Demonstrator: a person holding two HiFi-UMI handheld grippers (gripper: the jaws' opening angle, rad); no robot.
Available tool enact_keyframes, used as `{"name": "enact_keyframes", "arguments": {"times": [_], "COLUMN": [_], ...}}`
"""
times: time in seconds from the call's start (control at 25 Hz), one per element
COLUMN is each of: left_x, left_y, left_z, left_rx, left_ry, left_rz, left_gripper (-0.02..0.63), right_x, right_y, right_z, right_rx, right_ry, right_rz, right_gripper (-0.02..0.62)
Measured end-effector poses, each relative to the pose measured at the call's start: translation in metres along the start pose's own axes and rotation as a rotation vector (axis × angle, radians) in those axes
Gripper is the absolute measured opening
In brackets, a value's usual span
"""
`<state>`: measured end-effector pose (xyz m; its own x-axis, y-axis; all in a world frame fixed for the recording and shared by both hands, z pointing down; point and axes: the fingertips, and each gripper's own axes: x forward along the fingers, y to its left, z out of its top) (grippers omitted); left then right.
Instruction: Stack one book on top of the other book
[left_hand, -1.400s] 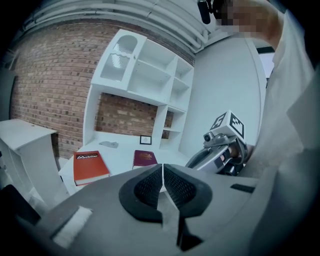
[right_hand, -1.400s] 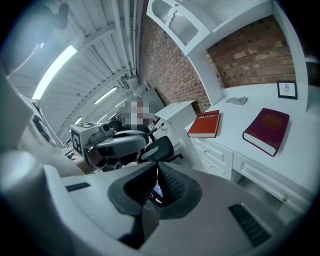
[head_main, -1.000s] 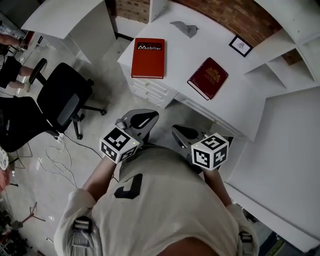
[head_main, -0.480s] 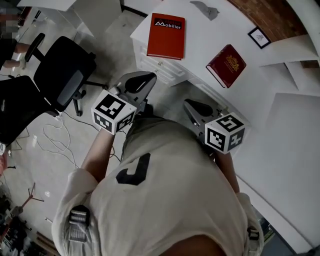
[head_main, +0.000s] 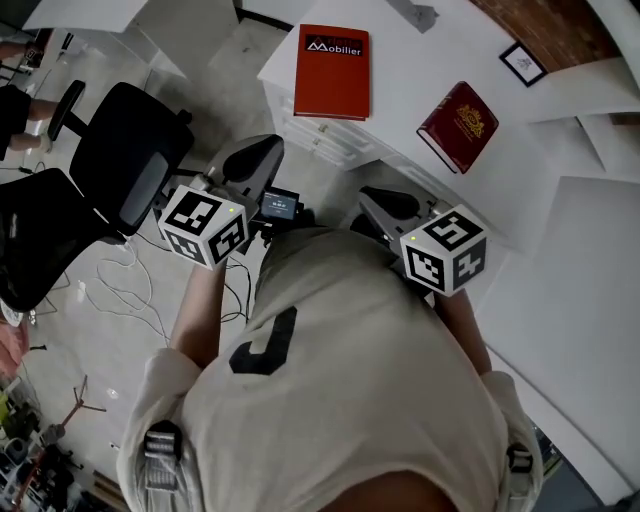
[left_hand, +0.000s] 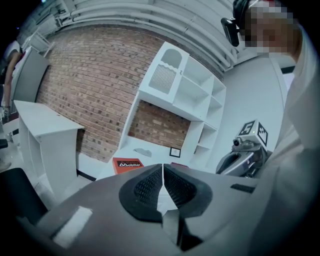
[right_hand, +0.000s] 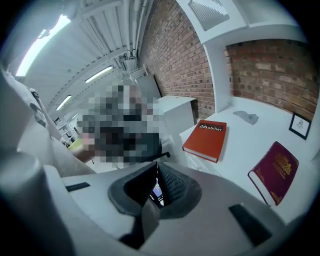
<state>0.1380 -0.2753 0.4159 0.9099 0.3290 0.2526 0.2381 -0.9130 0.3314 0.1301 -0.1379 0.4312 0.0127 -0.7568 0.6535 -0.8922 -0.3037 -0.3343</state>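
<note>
I count two books on the white tabletop (head_main: 400, 75): one red book (head_main: 332, 71) and one maroon book (head_main: 458, 126). There is also one small framed picture (head_main: 523, 63) and one grey crumpled scrap (head_main: 415, 14). Two grippers are about, the left gripper (head_main: 266, 148) and the right gripper (head_main: 368, 196). I can make out one black office chair (head_main: 135, 165) for certain.

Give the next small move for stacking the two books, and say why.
Probably reach the right hand-held gripper toward the maroon book, opening its jaws on the way. The maroon book and the red book lie flat and apart on the white desk, untouched; that hand-held gripper is shut, empty, short of the desk, and the maroon book lies nearer it.
</note>
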Motion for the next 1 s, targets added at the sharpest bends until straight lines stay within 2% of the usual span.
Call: {"name": "enact_keyframes", "arguments": {"times": [0.44, 0.64, 1.0], "left_x": [0.064, 0.097, 0.135], "left_y": [-0.022, -0.04, -0.041], "left_z": [0.0, 0.007, 0.002], "left_rx": [0.05, 0.086, 0.068], "left_ry": [0.097, 0.137, 0.199], "left_rz": [0.075, 0.085, 0.208], "left_gripper": [0.011, 0.011, 0.011], "right_x": [-0.027, -0.046, -0.076], "right_y": [-0.069, -0.105, -0.158], "right_z": [0.015, 0.019, 0.009], "right_rx": [0.058, 0.149, 0.219], "right_ry": [-0.089, -0.148, -0.166], "right_rz": [0.069, 0.105, 0.184], "right_gripper": [0.006, 0.006, 0.006]}}
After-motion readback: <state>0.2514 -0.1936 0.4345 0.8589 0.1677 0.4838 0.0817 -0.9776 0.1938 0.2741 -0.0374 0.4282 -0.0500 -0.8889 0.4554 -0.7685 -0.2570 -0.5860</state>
